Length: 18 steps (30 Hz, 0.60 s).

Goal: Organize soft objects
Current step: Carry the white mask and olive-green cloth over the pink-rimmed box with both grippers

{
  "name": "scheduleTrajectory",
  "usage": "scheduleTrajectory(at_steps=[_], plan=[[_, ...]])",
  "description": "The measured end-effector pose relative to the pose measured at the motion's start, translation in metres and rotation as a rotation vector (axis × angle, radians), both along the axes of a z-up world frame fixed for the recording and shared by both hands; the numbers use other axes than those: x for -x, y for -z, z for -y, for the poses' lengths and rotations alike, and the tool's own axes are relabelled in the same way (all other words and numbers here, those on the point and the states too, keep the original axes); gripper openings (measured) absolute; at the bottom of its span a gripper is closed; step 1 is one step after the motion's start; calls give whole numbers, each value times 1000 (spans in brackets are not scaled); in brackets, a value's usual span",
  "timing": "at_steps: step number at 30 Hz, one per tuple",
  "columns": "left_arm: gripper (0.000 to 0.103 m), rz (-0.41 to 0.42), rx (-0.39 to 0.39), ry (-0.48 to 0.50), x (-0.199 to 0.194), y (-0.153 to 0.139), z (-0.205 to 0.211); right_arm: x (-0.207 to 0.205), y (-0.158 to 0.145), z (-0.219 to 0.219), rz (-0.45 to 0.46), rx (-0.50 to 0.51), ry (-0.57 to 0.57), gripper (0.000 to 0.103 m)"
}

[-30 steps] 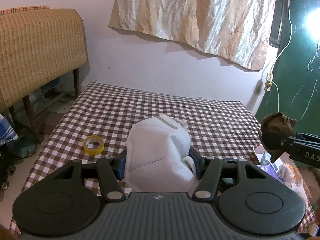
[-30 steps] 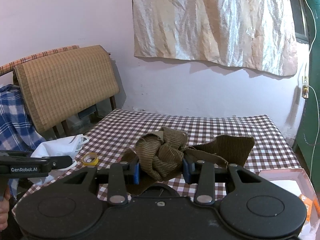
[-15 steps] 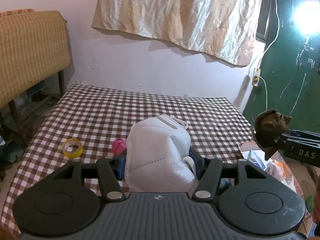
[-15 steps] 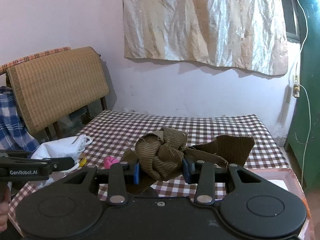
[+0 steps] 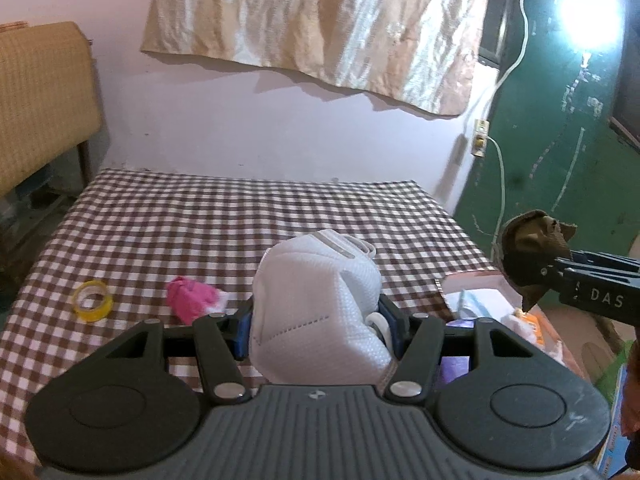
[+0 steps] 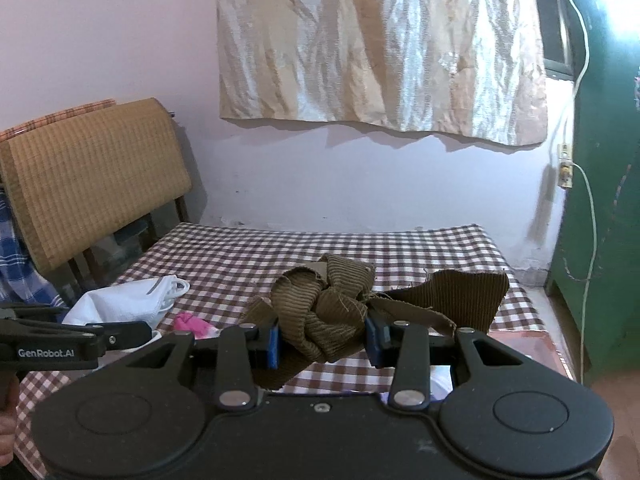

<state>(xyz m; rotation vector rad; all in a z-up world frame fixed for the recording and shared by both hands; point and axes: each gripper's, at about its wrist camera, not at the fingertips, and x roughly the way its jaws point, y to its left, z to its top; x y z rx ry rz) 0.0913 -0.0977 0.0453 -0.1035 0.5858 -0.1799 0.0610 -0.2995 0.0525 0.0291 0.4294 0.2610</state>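
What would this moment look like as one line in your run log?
left gripper: shut on white mask | right gripper: shut on brown cloth | on table: pink cloth, yellow tape roll

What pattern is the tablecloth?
Brown-and-white check; the tablecloth shows best in the left wrist view.

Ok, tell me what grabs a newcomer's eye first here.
The white face mask clamped in the left gripper, and the brown corduroy cloth bunched in the right gripper, both above the checkered tablecloth. On it lie a pink cloth and a yellow tape roll.
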Motion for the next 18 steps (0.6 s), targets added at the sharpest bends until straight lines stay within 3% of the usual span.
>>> scheduleTrajectory(at_steps=[18], plan=[[61,-26,23,208,-32,14,95,-11,5,110,-31,-3,192,47]])
